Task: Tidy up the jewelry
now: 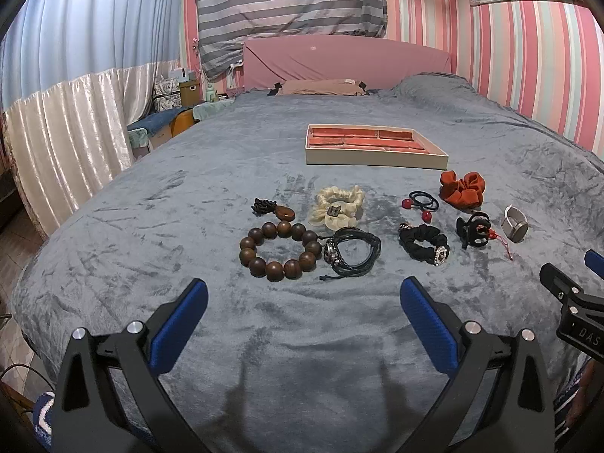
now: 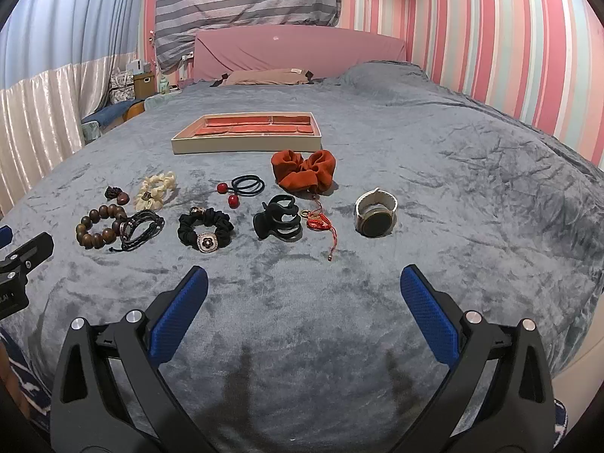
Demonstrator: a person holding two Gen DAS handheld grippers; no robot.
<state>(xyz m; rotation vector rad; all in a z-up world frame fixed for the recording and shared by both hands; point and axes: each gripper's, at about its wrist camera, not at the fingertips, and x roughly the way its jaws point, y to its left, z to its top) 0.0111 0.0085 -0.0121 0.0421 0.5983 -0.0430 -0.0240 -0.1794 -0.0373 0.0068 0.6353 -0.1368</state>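
Bracelets, scrunchies, a black clip (image 2: 278, 218) and a watch (image 2: 375, 213) lie in loose rows on the grey bedspread (image 2: 453, 188). Behind them the tray (image 2: 245, 142) shows only red compartments. Both claws, left (image 1: 304, 304) and right (image 2: 304, 302), hover spread apart before the rows, gripping nothing.

Both cameras sit low over the near end of the bed (image 1: 302, 339), looking along it toward the headboard (image 2: 302, 51). The left view stands further left, the right view further right. Both see the same tray (image 1: 377, 158) and each other's gripper edge.
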